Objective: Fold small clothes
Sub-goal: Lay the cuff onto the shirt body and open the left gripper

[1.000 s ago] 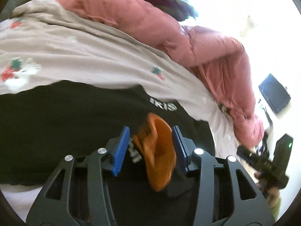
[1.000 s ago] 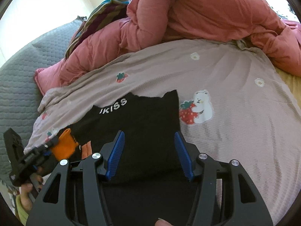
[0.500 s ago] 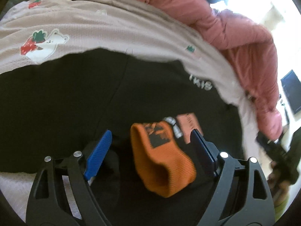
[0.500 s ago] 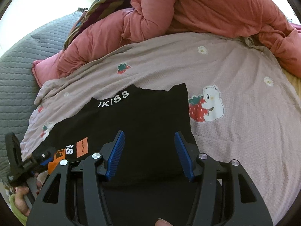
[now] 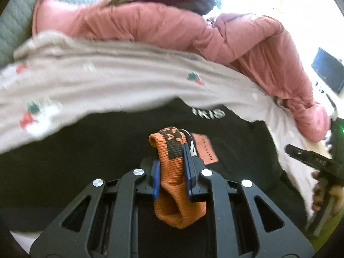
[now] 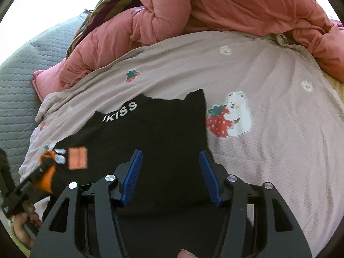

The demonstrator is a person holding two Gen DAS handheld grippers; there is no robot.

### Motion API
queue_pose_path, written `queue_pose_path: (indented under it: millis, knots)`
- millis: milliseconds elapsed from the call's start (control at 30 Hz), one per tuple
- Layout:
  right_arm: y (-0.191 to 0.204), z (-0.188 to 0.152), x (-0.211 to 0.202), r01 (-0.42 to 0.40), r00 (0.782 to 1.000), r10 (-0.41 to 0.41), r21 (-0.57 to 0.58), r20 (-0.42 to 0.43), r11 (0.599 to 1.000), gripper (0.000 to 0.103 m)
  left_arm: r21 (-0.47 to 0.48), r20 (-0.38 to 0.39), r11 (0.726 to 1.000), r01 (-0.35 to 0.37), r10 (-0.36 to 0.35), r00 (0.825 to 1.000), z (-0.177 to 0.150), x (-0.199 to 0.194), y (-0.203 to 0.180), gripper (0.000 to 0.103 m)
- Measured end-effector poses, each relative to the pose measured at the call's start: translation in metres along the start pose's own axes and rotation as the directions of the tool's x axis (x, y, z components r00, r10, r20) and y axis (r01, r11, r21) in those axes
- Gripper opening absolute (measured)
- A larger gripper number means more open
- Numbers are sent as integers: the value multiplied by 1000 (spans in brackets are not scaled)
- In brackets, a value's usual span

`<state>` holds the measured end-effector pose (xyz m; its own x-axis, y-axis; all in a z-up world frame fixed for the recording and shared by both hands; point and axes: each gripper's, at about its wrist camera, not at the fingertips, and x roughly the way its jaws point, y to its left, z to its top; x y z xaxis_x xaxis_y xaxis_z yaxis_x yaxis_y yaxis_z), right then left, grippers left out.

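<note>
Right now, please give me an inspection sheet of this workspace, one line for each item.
Surface: bed sheet with strawberry and bear print.
Job's things: black garment lying flat on the sheet; its orange ribbed cuff lifted.
Clutter: pink duvet bunched behind; striped cloth.
Grippers: left gripper shut on the cuff; right gripper open above the garment.
Cables: nothing seen.
Surroundings: grey quilted headboard.

Left gripper [image 5: 171, 169] jaws seemingly clamped; right gripper [image 6: 171, 177] agape.
</note>
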<state>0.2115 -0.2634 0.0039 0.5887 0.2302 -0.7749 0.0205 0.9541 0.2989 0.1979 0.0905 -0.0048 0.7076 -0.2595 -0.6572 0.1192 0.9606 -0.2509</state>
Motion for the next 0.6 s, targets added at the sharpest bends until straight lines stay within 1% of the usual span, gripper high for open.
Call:
queue_pose_path:
  millis: [67,133,200,233,267,300,367,433,533,567,600]
  knots:
    - [-2,1,1,10,1000,-10,0,2,1000,54,10,-17,1000,-12,12,1000,1,4,2,12]
    - [-3,1,1,14,1000,-14,0,3,1000,54,-1,-69,999,-35,35,997,-4,13,8,13]
    - [0,1,2,25,1000,-25,-17,8,1000,54,-26,-99,998,-56,53,994,-7,16,16,15]
    - [2,1,2,26,1000,-26,-25,8,999,54,-42,-102,998,-50,46,994,-7,14,21,16]
    - [5,1,3,26,1000,-25,-34,7,999,54,-66,-96,997,-38,32,995,-6,10,27,22]
    - [8,1,4,21,1000,-21,-42,3,999,54,-89,-84,995,-35,28,996,-4,5,33,25]
    - [15,-1,6,12,1000,-12,-64,-3,998,54,-123,-54,991,-59,53,997,-1,-6,45,25]
    - [25,-4,10,5,1000,-6,-101,-12,995,54,-141,-41,987,-72,67,997,1,-13,50,25]
    - [40,-10,15,-14,999,8,-151,-35,988,54,-117,-31,992,-56,53,998,3,-19,41,25]
    - [44,-11,18,-19,999,12,-166,-44,986,54,-96,-33,994,-47,44,999,4,-18,34,25]
    - [48,-14,21,-25,998,14,-187,-57,982,54,-61,-39,998,-31,28,999,3,-16,23,28]
